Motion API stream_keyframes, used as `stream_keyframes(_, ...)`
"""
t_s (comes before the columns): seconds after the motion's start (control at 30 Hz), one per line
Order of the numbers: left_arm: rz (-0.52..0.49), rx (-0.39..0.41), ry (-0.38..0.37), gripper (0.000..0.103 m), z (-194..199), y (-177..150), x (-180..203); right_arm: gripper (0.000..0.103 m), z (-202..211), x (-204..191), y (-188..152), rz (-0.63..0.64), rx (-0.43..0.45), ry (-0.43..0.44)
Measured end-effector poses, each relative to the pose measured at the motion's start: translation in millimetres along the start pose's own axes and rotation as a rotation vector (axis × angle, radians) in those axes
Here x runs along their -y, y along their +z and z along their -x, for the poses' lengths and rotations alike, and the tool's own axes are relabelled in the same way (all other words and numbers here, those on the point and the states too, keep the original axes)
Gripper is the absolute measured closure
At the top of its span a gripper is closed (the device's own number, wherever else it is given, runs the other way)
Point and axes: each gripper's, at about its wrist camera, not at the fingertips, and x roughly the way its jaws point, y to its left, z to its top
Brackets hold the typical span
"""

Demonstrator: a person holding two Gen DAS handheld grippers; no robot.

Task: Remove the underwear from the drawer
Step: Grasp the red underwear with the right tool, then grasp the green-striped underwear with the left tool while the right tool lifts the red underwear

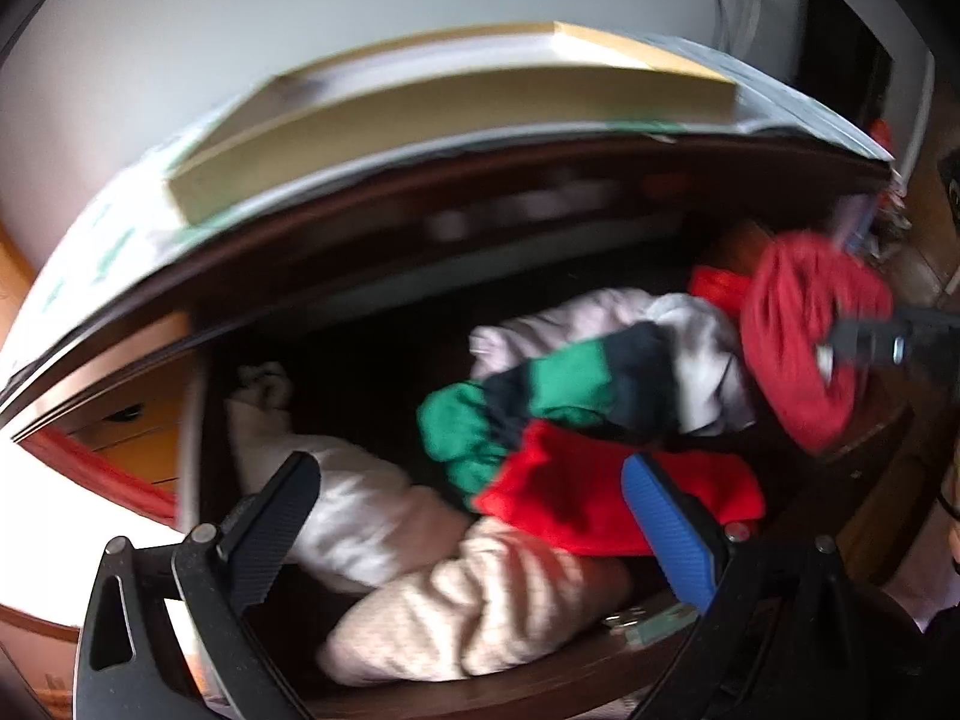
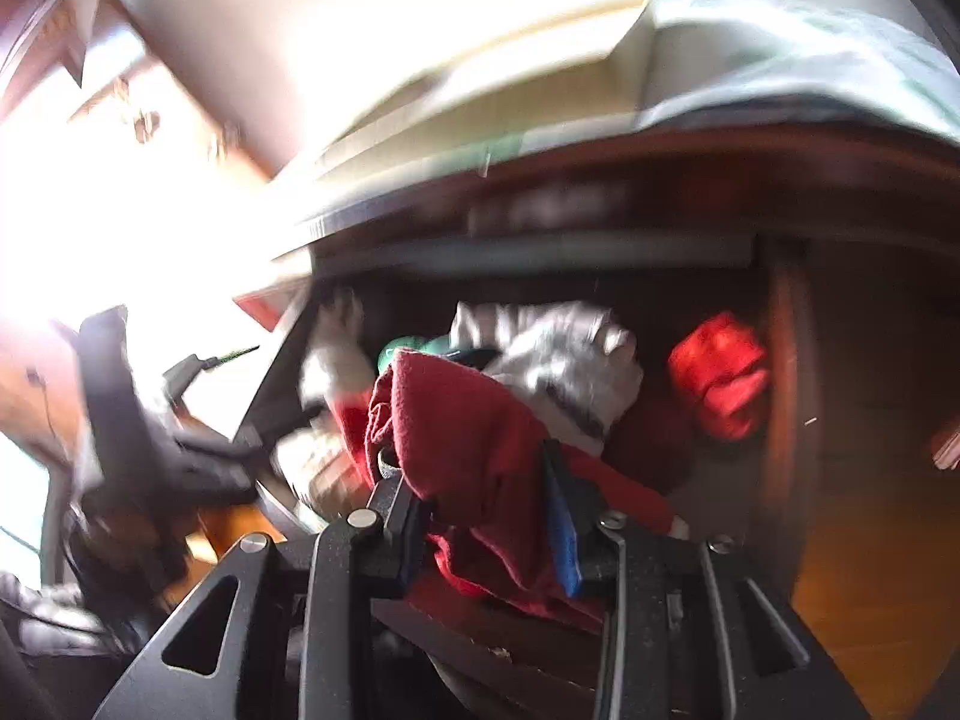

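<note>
Dark-red underwear [image 2: 474, 444] in right claw [image 2: 480, 516]

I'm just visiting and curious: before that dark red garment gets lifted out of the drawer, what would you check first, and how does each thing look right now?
1. Right gripper closed on the dark red garment: ok, cloth is pinched between its fingers.
2. Whole garment gathered in the grip: cannot tell, part of it hangs loose below.
3. Nothing else caught along with it: cannot tell, the pictures are blurred.
4. Drawer open enough to lift clear: ok.
5. Left gripper out of the way: ok, open and empty over the pale clothes.
6. Cardboard box on top clear of the drawer opening: ok.
</note>
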Motion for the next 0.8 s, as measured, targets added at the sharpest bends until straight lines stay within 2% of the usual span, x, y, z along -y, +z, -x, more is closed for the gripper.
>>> stream_keyframes(0.17, -0.035, -0.097, -0.034, 0.005, -29, 4, 17, 0.066, 26, 1, 3, -0.033, 0.155, 0.005)
stream_keyframes(0.23, -0.007, -0.138, -0.071, 0.018, -40, 4, 18, 0.066, 33, 1, 4, -0.038, 0.183, 0.019)
stream_keyframes(0.33, 0.021, -0.172, -0.170, 0.037, -53, 4, 23, 0.066, 42, 3, 1, -0.050, 0.229, 0.053)
stream_keyframes(0.47, 0.028, -0.149, -0.191, 0.056, -51, 4, 25, 0.066, 53, 5, 4, -0.078, 0.267, 0.084)
stream_keyframes(0.6, 0.035, -0.075, -0.210, 0.092, -27, 9, 16, 0.066, 58, 7, 2, -0.074, 0.281, 0.064)
stream_keyframes(0.7, 0.064, -0.027, -0.291, 0.095, -6, 11, 4, 0.066, 60, 7, 2, -0.080, 0.292, 0.060)
stream_keyframes(0.8, 0.049, 0.037, -0.274, 0.098, 16, 18, -3, 0.066, 64, 5, 3, -0.078, 0.302, 0.054)
